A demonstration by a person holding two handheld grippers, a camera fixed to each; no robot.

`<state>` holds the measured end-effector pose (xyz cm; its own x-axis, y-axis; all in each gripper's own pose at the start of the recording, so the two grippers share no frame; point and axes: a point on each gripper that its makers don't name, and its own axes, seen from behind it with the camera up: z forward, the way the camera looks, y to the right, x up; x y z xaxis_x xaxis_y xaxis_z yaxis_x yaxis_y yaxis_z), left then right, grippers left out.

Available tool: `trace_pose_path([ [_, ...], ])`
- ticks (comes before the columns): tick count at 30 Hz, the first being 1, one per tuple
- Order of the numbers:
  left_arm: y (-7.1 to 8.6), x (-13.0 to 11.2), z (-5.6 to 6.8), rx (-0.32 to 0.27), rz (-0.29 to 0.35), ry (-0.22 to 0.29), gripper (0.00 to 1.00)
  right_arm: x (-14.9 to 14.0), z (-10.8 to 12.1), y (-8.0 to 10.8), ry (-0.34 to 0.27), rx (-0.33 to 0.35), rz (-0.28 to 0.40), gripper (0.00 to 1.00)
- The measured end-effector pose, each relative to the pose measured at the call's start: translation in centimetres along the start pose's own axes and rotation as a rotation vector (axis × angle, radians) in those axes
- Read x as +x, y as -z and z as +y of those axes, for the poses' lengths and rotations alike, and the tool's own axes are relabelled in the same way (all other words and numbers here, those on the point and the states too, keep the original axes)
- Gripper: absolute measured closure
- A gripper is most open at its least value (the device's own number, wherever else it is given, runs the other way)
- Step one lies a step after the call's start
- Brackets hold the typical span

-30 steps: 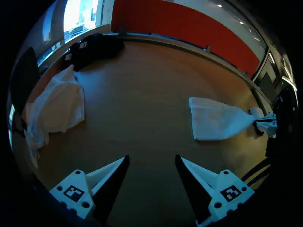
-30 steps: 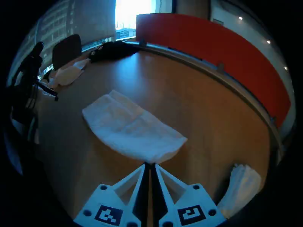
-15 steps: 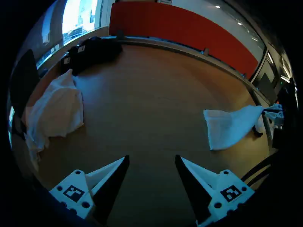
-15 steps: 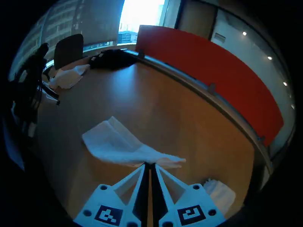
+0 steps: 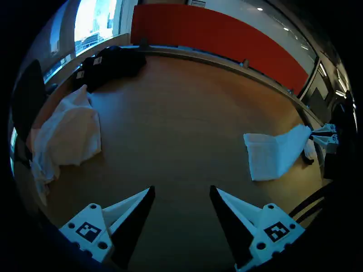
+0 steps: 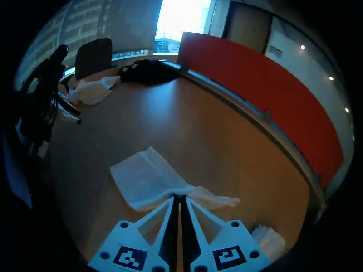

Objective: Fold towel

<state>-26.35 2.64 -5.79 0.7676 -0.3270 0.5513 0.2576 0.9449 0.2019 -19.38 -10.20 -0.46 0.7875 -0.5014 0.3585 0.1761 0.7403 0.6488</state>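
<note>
- Our right gripper (image 6: 180, 198) is closed on the towel (image 6: 145, 179) edge, low in the frame, so we can pull it over to fold.
- The rest lies on the table (image 6: 181, 113).
- Our left gripper (image 5: 181, 188) hangs wide open, holding nothing.

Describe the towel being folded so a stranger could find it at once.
On the long wooden table beside the red panel, look near the right gripper. The towel lies folded there, one edge pinched in its jaws, unlike the crumpled white heap by the chair.
</note>
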Motion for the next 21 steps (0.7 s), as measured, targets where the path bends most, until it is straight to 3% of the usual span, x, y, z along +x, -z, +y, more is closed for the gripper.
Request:
trace_pose_path([
  [14,1.1,0.5,-0.3,0.000,0.024,-0.006,0.11,3.9,-7.2,-4.9,0.058,0.156,0.019,0.95],
  [21,1.6,0.3,-0.9,0.011,0.031,-0.002,0.11,2.9,-11.2,-7.8,0.080,0.248,-0.036,0.95],
])
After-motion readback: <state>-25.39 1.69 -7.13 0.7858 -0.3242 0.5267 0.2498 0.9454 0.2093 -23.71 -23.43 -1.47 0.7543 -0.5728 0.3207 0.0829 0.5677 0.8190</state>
